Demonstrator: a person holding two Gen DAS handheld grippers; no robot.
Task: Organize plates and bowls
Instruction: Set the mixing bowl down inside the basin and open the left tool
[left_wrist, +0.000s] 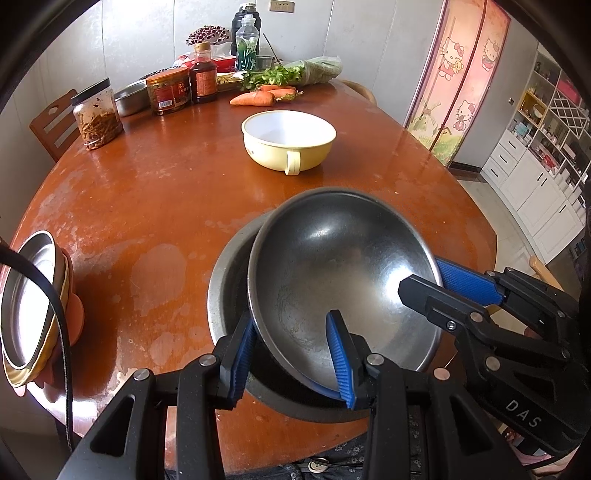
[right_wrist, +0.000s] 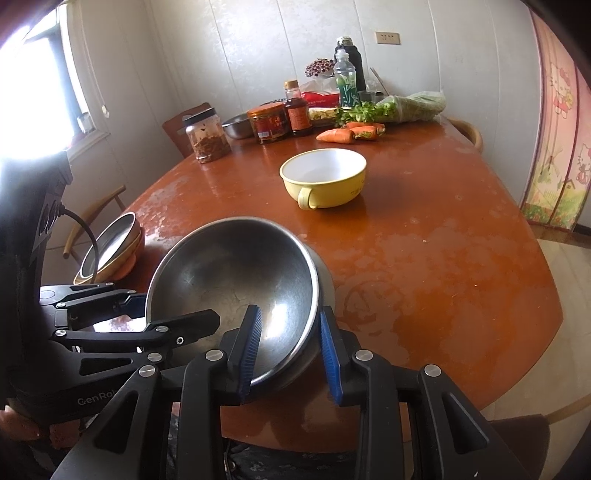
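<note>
Left wrist view shows a steel bowl (left_wrist: 343, 273) tilted and resting partly inside a larger steel bowl (left_wrist: 229, 280) near the front edge of the brown surface (left_wrist: 155, 192). Left gripper (left_wrist: 291, 354) straddles the near rim of the tilted bowl, one blue finger inside and one outside; the fingers stand narrowly apart, and whether the pads actually press the rim cannot be told from either view. Right gripper (left_wrist: 428, 280) reaches in from the right with one finger inside and one outside the far rim, almost fully closed, and appears clamped on the steel bowl. Right wrist view confirms the arrangement: right gripper (right_wrist: 290, 350) across the rim of the steel bowl (right_wrist: 232, 280), left gripper (right_wrist: 173, 314) entering from the left side. Yellow handled bowl (left_wrist: 290, 140) stands alone mid-surface, well apart. A stack of plates (left_wrist: 33, 302) sits at the left edge. Jars, bottles, carrots and greens crowd the far side and play no part. Judgement: the step in hand is nesting the steel bowl into the larger one. The next move calls for levelling the tilted bowl so that it seats flat, then releasing both grips without dragging the rim. The yellow bowl appears still to be dealt with.
</note>
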